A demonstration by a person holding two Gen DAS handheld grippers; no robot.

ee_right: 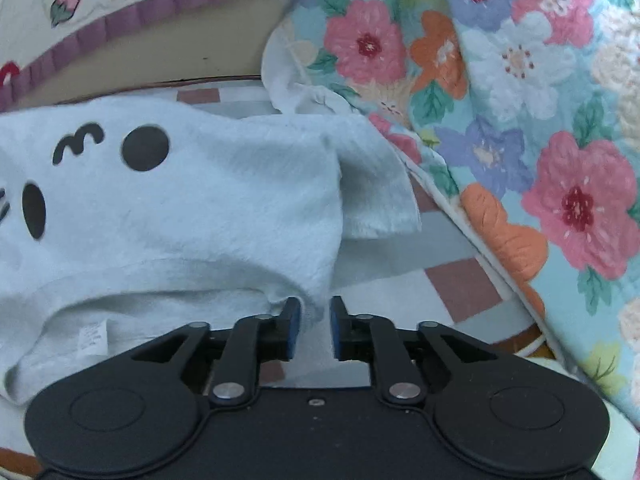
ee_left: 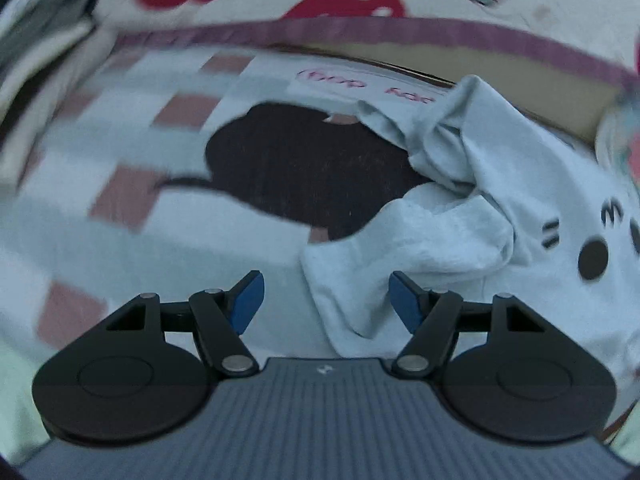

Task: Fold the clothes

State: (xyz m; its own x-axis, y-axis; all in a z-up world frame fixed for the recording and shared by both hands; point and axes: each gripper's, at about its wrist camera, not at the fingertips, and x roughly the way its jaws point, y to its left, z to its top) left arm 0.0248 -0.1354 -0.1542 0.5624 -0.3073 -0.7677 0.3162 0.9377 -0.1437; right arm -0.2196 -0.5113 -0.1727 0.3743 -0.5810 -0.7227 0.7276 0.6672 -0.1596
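bed [ee_right: 452, 284]: checked sheet | on it: pale sweatshirt [ee_right: 192, 208], floral quilt [ee_right: 540, 128]

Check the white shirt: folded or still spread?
Not folded: white shirt lies spread face-up, right sleeve out, other sleeve crumpled.

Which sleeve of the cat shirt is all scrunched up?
The sleeve in the left wrist view is twisted and bunched over the pale grey cat-face shirt; the other sleeve, in the right wrist view, lies flat.

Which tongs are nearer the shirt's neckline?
Right. The right tongs sit at the neckline, by the shoulder; the left tongs are open over a crumpled sleeve.
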